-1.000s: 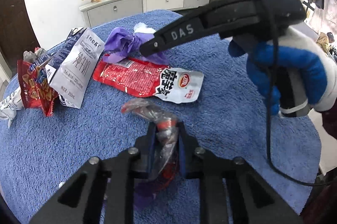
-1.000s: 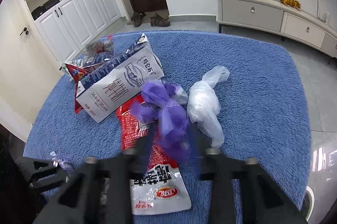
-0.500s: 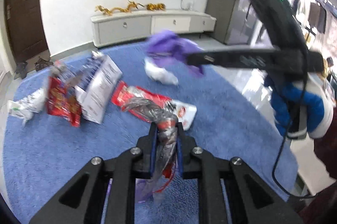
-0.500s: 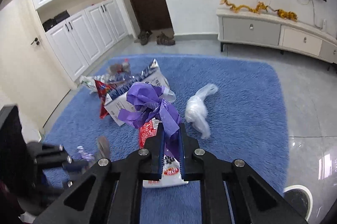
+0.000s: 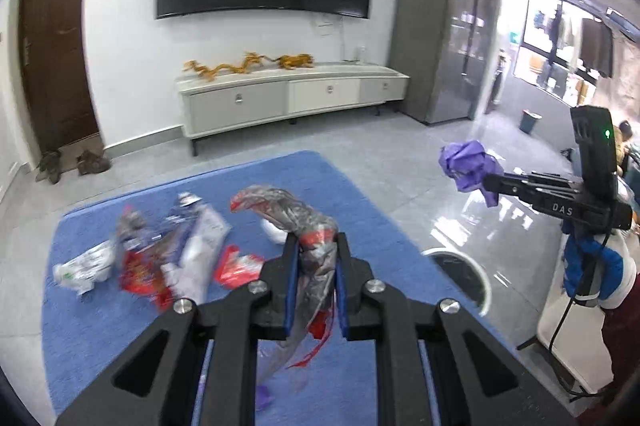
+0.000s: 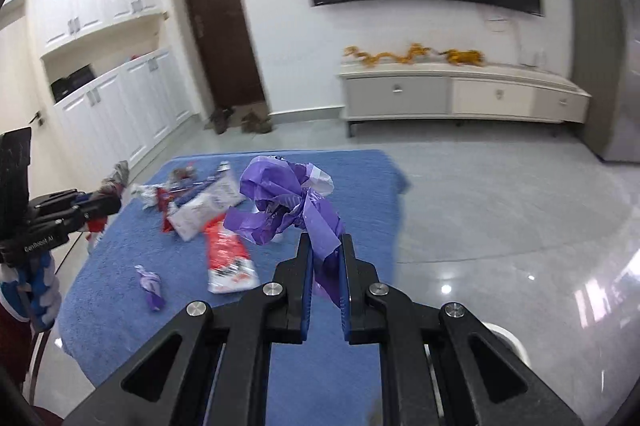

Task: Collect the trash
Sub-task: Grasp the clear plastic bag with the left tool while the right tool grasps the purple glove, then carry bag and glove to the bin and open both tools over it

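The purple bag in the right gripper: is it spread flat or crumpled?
Crumpled. The purple bag bunches into a wrinkled wad above the right gripper, whose fingers pinch its lower tail.

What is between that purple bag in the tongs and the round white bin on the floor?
Nothing visible. The right tongs are shut on the purple bag, lifted clear of the blue rug. The white bin, beside the rug's edge, shows only its rim; bare glossy floor surrounds it.
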`<state>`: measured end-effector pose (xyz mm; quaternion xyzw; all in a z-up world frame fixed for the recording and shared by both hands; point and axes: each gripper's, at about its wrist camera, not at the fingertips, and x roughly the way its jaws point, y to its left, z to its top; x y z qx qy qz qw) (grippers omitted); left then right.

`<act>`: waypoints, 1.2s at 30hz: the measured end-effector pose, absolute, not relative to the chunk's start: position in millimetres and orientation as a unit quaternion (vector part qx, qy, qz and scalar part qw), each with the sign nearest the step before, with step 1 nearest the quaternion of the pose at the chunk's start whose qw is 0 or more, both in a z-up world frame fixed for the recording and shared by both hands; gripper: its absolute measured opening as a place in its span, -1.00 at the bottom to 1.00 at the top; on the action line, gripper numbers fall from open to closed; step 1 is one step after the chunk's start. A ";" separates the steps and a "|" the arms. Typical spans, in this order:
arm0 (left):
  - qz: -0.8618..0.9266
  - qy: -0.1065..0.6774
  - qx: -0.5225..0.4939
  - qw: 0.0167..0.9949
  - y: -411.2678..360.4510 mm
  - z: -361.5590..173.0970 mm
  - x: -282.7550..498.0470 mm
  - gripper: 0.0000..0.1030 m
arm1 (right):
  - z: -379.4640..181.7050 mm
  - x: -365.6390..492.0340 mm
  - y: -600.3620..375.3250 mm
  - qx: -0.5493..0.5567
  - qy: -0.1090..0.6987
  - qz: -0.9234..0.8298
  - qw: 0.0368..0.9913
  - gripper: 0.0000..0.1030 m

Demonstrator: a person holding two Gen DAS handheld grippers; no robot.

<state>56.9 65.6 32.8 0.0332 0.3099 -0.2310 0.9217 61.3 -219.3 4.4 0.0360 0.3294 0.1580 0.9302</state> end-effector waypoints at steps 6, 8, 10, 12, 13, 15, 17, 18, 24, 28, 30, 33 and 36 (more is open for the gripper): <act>-0.286 0.320 0.050 0.902 -17.7 29.9 62.2 -0.71 | -1.9 28.4 -297.4 0.052 0.334 0.079 0.938 -0.78; -0.304 0.333 0.054 0.891 -48.9 23.8 66.9 -0.71 | -11.7 21.2 -315.7 0.050 0.342 0.055 0.937 -0.78; -0.322 0.351 0.053 0.878 -80.5 11.9 74.1 -0.71 | -28.4 17.5 -336.5 0.055 0.358 0.032 0.931 -0.78; -0.334 0.371 0.058 0.865 -111.8 -3.0 81.7 -0.71 | -49.4 14.9 -352.7 0.061 0.376 0.013 0.925 -0.78; -0.337 0.380 0.064 0.859 -125.9 -11.3 85.7 -0.71 | -61.3 14.9 -361.0 0.066 0.385 0.004 0.920 -0.78; -0.341 0.399 0.074 0.848 -151.1 -28.4 95.9 -0.70 | -87.1 16.3 -378.4 0.084 0.407 -0.006 0.910 -0.78; -0.346 0.416 0.081 0.837 -172.4 -44.2 102.8 -0.70 | -113.6 18.7 -388.8 0.093 0.427 -0.017 0.899 -0.78; -0.347 0.427 0.087 0.830 -186.6 -54.9 107.4 -0.70 | -126.1 19.2 -394.0 0.098 0.437 -0.021 0.894 -0.78; -0.355 0.472 0.089 0.802 -234.9 -97.6 129.7 -0.67 | -198.3 39.3 -415.1 0.135 0.493 -0.031 0.859 -0.77; -0.365 0.486 0.088 0.789 -256.3 -112.8 140.6 -0.64 | -228.4 49.0 -423.3 0.149 0.515 -0.033 0.843 -0.70; -0.372 0.495 0.080 0.781 -264.0 -121.3 145.2 -0.35 | -240.3 53.6 -424.9 0.150 0.524 -0.036 0.838 -0.69; -0.373 0.495 0.073 0.781 -272.0 -127.7 147.6 0.05 | -254.4 58.1 -429.1 0.155 0.535 -0.039 0.830 -0.46; -0.377 0.494 0.070 0.780 -272.7 -127.8 147.0 0.05 | -260.7 55.5 -431.2 0.161 0.540 -0.046 0.825 -0.30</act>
